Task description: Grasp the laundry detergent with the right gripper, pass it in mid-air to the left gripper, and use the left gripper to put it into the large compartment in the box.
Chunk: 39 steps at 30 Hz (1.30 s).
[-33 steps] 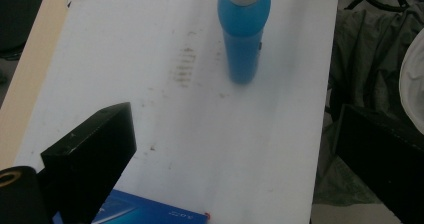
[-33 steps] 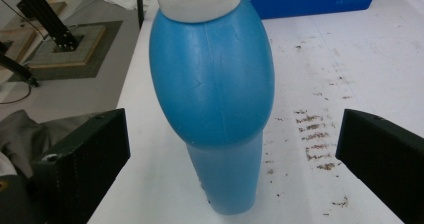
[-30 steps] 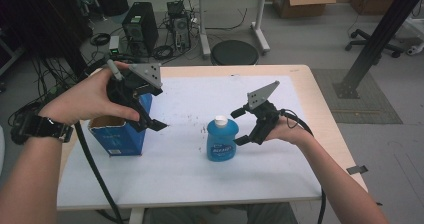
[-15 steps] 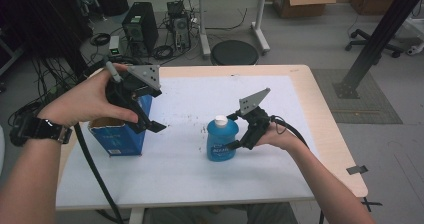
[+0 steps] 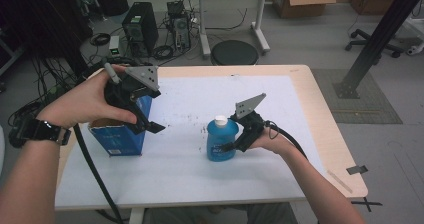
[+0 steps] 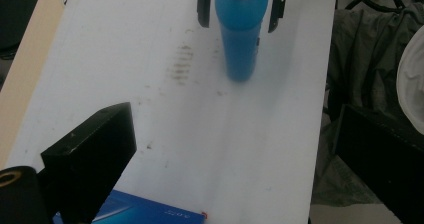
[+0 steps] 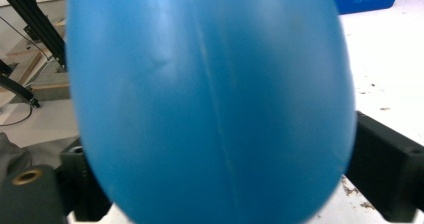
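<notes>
Near the middle of the white-covered table, the right gripper reaches in from the person's right side toward an upright blue bottle with a white cap. Its jaws stand one on each side of the bottle's body and have just been closing on it; in the left gripper view a narrow gap shows between each jaw and the bottle, so they flank it without pressing. In the right gripper view the bottle's blue wall bulges close before the camera, with a black jaw at each lower corner. The bottle stands on the white sheet, well apart from the blue carton at the table's left side.

Over that carton the left gripper hangs in the person's left hand, its grey plate on top and its tips pointing toward the bottle. Its jaws are spread wide with nothing between them, as the left gripper view shows, where a corner of the carton lies just below. A dark watch sits on the left wrist.
</notes>
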Tool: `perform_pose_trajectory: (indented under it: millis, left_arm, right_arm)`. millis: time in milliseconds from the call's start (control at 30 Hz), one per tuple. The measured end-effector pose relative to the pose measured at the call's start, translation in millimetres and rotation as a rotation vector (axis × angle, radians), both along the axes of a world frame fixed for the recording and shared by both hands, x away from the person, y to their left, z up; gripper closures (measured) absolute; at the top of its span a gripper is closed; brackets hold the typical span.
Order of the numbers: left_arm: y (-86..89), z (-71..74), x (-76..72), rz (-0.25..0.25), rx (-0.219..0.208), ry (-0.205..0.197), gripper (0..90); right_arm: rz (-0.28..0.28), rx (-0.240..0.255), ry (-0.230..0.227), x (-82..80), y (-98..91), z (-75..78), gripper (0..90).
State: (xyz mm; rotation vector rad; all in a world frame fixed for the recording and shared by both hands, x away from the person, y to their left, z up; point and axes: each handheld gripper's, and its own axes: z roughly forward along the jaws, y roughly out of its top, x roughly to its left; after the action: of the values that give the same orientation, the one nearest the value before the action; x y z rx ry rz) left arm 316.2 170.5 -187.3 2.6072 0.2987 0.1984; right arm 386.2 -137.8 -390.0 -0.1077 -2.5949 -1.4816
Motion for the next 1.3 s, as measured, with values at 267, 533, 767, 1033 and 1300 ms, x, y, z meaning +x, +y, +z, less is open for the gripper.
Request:
perform_pose_trajectory:
  millis: [267, 533, 767, 1033, 1300]
  left_arm:
    - [0.2, -0.8, 0.4, -0.001, 0.0, -0.001, 4.2]
    - [-0.5, -0.9, 0.6, -0.001, 0.001, -0.001, 4.2]
    - [-0.7, -0.9, 0.8, 0.0, 0.001, 0.001, 4.2]
    - [-2.0, -0.5, 0.4, -0.003, 0.003, 0.0, 4.2]
    - [-3.2, 0.9, 0.5, -0.005, 0.003, -0.004, 4.2]
  right_arm:
    - [0.0, 0.011, -0.001, 0.1, 0.5, -4.5, 17.9]
    - [0.005, 0.024, -0.006, 0.7, -0.5, -4.1, 26.0]
    - [0.026, 0.038, -0.014, -0.3, -1.5, -5.9, 33.0]
    - [0.04, 0.049, -0.015, -1.6, -3.1, -7.2, 38.6]
    - [0.028, 0.049, -0.034, -2.3, -3.7, -5.8, 40.7]
